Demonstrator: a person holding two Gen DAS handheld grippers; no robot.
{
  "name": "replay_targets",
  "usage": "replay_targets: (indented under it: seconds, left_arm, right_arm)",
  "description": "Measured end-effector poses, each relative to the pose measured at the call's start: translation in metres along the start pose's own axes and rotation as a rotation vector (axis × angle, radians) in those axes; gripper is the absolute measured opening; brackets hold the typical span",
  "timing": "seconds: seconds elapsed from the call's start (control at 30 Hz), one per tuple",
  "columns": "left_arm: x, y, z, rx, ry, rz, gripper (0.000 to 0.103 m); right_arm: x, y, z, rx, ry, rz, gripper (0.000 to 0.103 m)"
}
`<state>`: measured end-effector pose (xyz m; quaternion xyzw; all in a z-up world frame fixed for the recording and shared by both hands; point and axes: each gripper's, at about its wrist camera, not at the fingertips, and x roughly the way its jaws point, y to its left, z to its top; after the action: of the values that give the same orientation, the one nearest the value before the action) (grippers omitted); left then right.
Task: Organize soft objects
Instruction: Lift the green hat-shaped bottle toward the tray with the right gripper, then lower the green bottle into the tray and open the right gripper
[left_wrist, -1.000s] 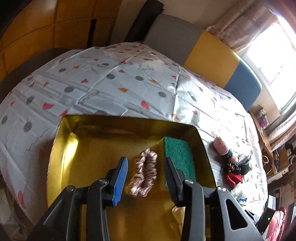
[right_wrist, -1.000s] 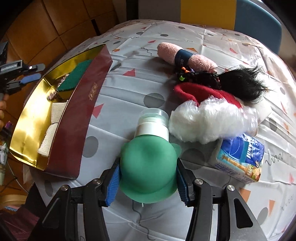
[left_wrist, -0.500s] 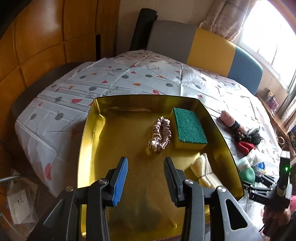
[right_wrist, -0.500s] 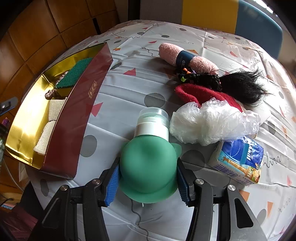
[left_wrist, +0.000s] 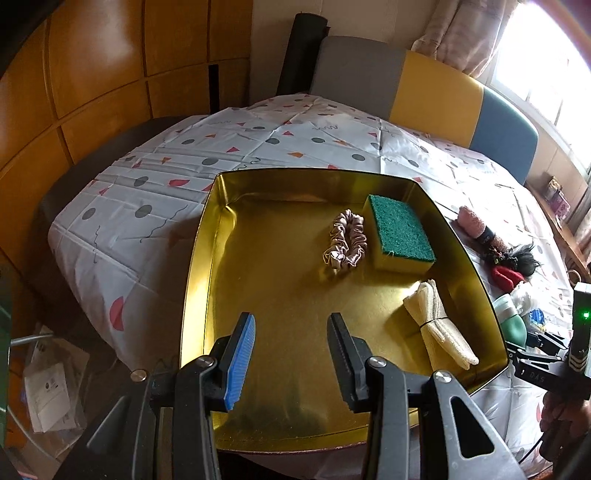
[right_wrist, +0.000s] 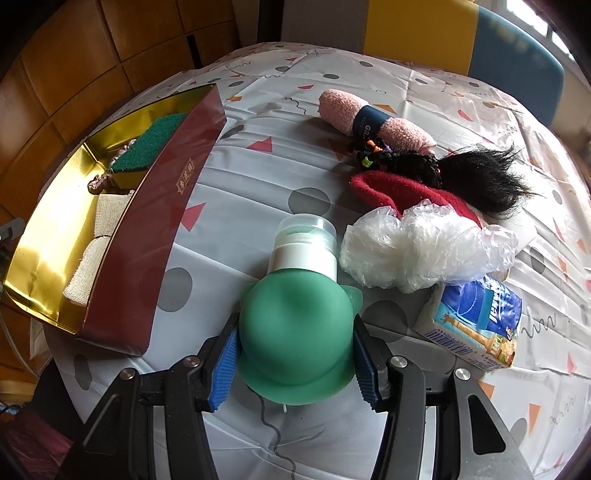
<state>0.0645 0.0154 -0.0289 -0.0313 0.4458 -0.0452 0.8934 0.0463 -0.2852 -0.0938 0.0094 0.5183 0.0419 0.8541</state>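
Note:
A gold tray (left_wrist: 207, 258) holds a pink scrunchie (left_wrist: 345, 242), a green sponge (left_wrist: 400, 230) and a tied cream cloth (left_wrist: 437, 330). My left gripper (left_wrist: 291, 332) hovers open above the tray's near bare floor, nothing between its fingers. In the right wrist view my right gripper (right_wrist: 293, 347) is shut on a soft green silicone bottle (right_wrist: 295, 332) with a white cap, which lies on the tablecloth just right of the tray (right_wrist: 147, 236). Beyond it lie a crumpled plastic bag (right_wrist: 417, 251), a red hat (right_wrist: 399, 192), a black wig (right_wrist: 476, 177) and a pink rolled sock (right_wrist: 373, 120).
A blue tissue pack (right_wrist: 476, 321) lies right of the bottle. The round table wears a patterned white cloth (left_wrist: 155, 206). A grey, yellow and blue bench back (left_wrist: 436, 92) stands behind it. Papers (left_wrist: 51, 387) lie on the floor at the left. A hand (left_wrist: 565, 421) holds the right gripper.
My left gripper drew back from the scrunchie to the tray's near side, leaving the scrunchie lying in the tray. The right gripper stayed put on the green bottle.

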Motion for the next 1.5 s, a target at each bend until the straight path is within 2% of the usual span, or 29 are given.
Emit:
replay_targets:
  seconds: [0.37,0.67,0.83,1.0,1.13,1.23,1.33,1.4,1.47,1.5]
  left_arm:
    - [-0.006,0.012,-0.001,-0.018,-0.023,-0.015,0.040]
    - [-0.001,0.020,-0.003,-0.034,-0.015,-0.032,0.040]
    - [-0.001,0.023,-0.003,-0.044,-0.011,-0.042,0.040]
    - [-0.008,0.034,0.002,-0.082,-0.041,-0.045,0.040]
    - [-0.010,0.045,0.005,-0.112,-0.051,-0.038,0.040]
    - [-0.010,0.050,0.005,-0.124,-0.053,-0.031,0.040]
    - [-0.009,0.054,0.003,-0.129,-0.046,-0.029,0.040]
    - [-0.008,0.055,0.002,-0.129,-0.043,-0.029,0.040]
    - [-0.007,0.055,0.001,-0.130,-0.041,-0.028,0.040]
    - [-0.006,0.055,0.001,-0.127,-0.040,-0.028,0.040]
  right_arm:
    - [-0.003,0.002,-0.001,0.015,-0.014,-0.021,0.054]
    - [-0.033,0.002,0.006,0.073,-0.086,-0.014,0.054]
    - [-0.053,0.015,0.016,0.063,-0.133,-0.006,0.054]
    - [-0.073,0.048,0.033,0.012,-0.197,0.053,0.054]
    - [-0.076,0.092,0.050,-0.064,-0.215,0.147,0.055]
    - [-0.064,0.130,0.059,-0.132,-0.193,0.195,0.055]
    - [-0.037,0.162,0.067,-0.178,-0.133,0.227,0.055]
    - [-0.016,0.177,0.073,-0.189,-0.091,0.230,0.057]
    - [0.001,0.184,0.076,-0.187,-0.069,0.212,0.067]
    - [0.009,0.188,0.077,-0.182,-0.057,0.204,0.067]
